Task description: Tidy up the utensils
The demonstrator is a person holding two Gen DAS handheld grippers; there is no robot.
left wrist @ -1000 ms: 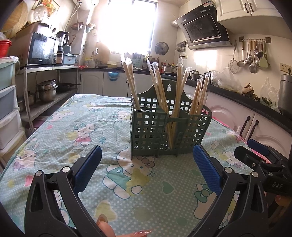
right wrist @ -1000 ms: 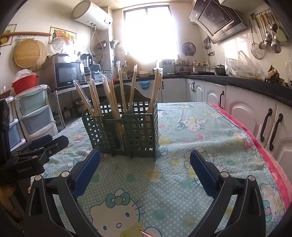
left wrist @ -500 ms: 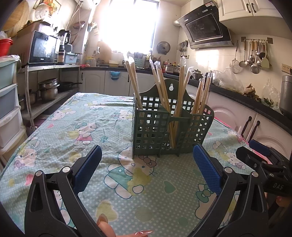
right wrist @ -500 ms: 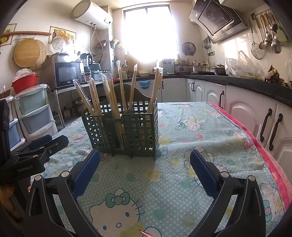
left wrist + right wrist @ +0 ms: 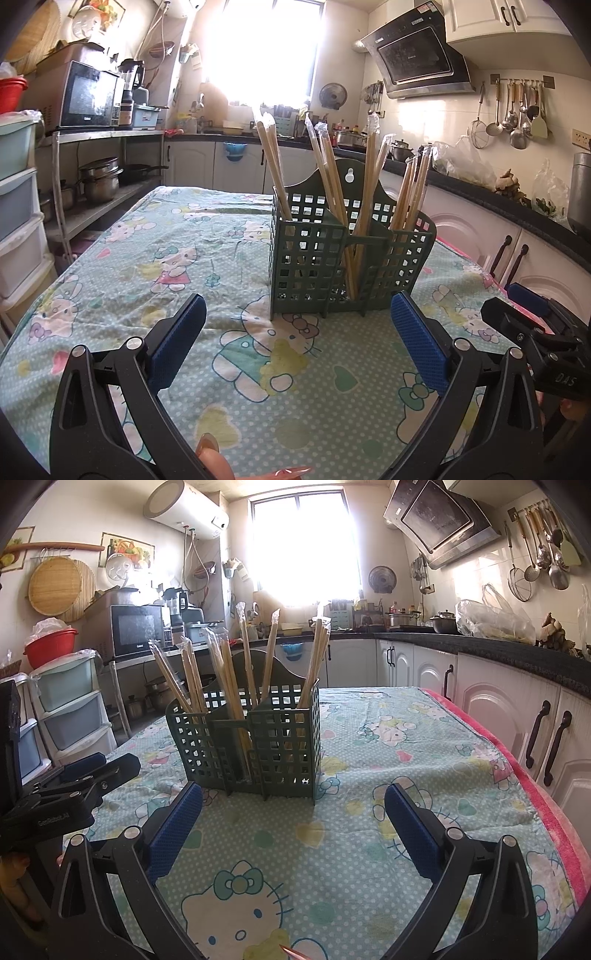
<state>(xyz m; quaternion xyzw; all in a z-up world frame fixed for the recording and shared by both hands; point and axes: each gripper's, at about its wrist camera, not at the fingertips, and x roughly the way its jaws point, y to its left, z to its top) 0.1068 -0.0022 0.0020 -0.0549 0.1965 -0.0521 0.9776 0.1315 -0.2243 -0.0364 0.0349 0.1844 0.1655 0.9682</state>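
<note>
A dark green lattice utensil holder (image 5: 351,254) is standing upright at the centre of the left wrist view, on a table covered with a pale green cartoon-cat tablecloth (image 5: 192,258); in the right wrist view the same holder (image 5: 251,746) is sitting a little left of centre. Wrapped wooden chopsticks (image 5: 332,181) are leaning in its compartments, their plastic-sleeved tips fanning out above the rim, and in the right wrist view they (image 5: 229,672) are splaying toward the upper left and upper middle. The left gripper (image 5: 297,325) is hovering at the bottom of its frame with its blue-padded fingers spread wide, empty, the holder showing between them but apart from both pads. The right gripper (image 5: 293,818) is likewise gaping wide and gripping nothing, low in its own frame, just short of the holder. Each gripper is appearing at the edge of the other's view: the right one at lower right (image 5: 535,332), the left one at lower left (image 5: 74,782). Farther out, a microwave (image 5: 138,629) is sitting at the left, a range hood (image 5: 417,62) is hanging at the upper right, and ladles (image 5: 517,110) are dangling on the right wall.
</note>
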